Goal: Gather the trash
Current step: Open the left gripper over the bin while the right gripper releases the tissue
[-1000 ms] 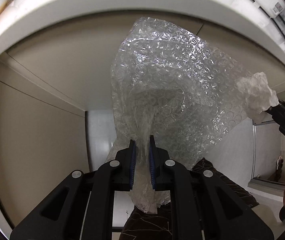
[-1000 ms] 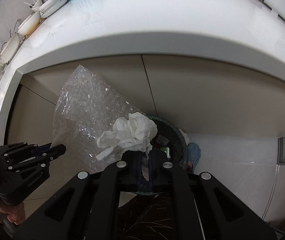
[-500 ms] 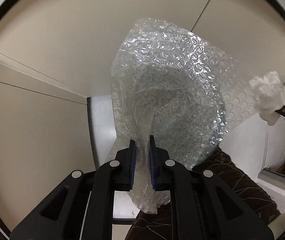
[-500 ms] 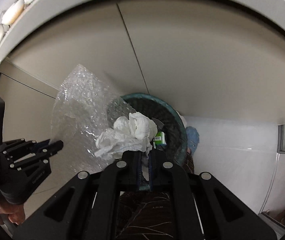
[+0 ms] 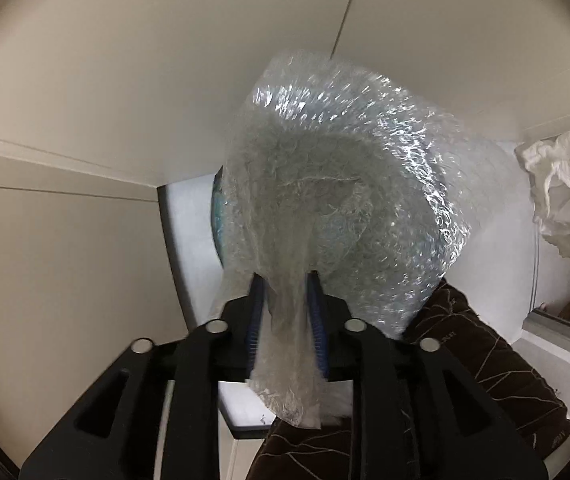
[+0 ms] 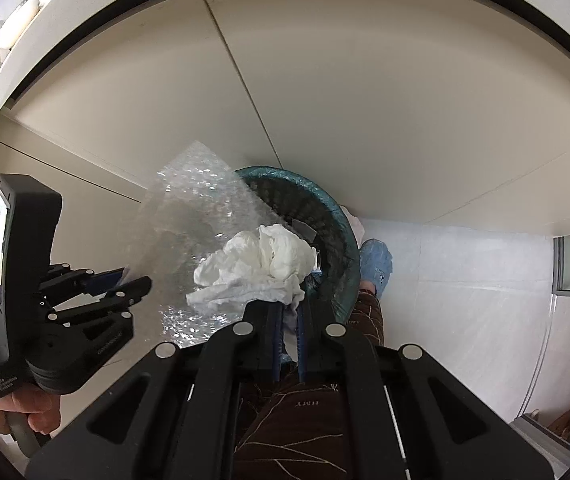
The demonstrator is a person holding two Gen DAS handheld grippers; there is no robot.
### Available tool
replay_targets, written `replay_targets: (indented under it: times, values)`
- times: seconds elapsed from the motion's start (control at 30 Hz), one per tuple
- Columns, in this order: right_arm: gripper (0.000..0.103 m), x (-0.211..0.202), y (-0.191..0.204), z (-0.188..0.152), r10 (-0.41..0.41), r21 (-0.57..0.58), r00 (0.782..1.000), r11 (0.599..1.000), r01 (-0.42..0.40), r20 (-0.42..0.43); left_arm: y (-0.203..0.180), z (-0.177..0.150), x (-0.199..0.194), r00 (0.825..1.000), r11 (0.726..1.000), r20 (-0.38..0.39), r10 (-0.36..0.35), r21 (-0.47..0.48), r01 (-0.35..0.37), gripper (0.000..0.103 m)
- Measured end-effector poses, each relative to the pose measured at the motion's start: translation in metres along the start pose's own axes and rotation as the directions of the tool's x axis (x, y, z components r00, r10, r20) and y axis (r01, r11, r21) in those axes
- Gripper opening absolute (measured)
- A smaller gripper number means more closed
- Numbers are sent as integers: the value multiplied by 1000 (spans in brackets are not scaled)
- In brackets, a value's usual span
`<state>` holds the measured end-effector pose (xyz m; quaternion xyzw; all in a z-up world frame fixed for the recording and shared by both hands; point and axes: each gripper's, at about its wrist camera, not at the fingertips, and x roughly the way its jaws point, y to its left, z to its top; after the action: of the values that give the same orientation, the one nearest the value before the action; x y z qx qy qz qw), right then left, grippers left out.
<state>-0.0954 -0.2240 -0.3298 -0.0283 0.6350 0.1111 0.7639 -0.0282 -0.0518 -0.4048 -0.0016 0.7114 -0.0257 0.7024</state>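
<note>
The left tongs [image 5: 283, 312] are being opened around the bubble wrap [image 5: 341, 216] above the bin [image 6: 317, 232]; the right tongs [image 6: 290, 320] are being kept pinched on the tissue [image 6: 261, 268] there. Full release over the rim is advised.

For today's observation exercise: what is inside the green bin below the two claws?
Through the green bin's open top, a few scraps show against its dark mesh wall. Crumpled tissue and bubble wrap hang in front, hiding the rest.

Your bubble wrap [image 5: 349, 208] hides most of the wastebasket [image 6: 317, 208] and looks smeared. The crumpled tissue [image 5: 561, 192] covers your right gripper's fingertips.
</note>
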Motion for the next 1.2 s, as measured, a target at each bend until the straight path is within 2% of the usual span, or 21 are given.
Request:
replay_targets:
  times: [0.2, 0.3, 0.37, 0.47, 0.57, 0.63, 0.77, 0.97, 1.1, 1.2]
  values:
    - [5, -2, -1, 0, 3, 5, 1000, 1000, -3, -7, 1, 4, -4, 1000, 1000, 23, -4, 7, 4, 41]
    - [5, 0, 0, 3, 9, 1, 1000, 1000, -9, -6, 3, 4, -10, 998, 1000, 58, -12, -2, 12, 54]
    - [5, 1, 1, 4, 17, -1, 1000, 1000, -17, -10, 9, 0, -17, 995, 999, 97, -25, -17, 27, 68]
    - [5, 4, 6, 6, 26, -12, 1000, 1000, -26, -13, 15, -3, -27, 986, 997, 156, -54, -50, 62, 83]
    - [5, 13, 12, 7, 28, -28, 999, 999, -28, -20, 19, -5, -35, 977, 995, 204, -59, -68, 74, 93]
    - [5, 19, 17, 9, 33, -34, 999, 999, -34, -28, 25, -7, -40, 972, 994, 226, -60, -78, 80, 97]
    - [6, 29, 22, 9, 38, -44, 999, 998, -40, -37, 35, -10, -48, 965, 988, 249, -76, -109, 106, 97]
    - [9, 43, 29, 10, 38, -58, 998, 997, -41, -50, 52, -14, -61, 961, 984, 269, -62, -143, 104, 97]
    - [27, 45, 31, 10, 33, -61, 998, 997, -36, -49, 58, -16, -60, 965, 982, 257, -56, -162, 101, 97]
    - [36, 42, 32, 11, 30, -69, 998, 997, -34, -50, 59, -16, -55, 969, 981, 240, -54, -166, 96, 97]
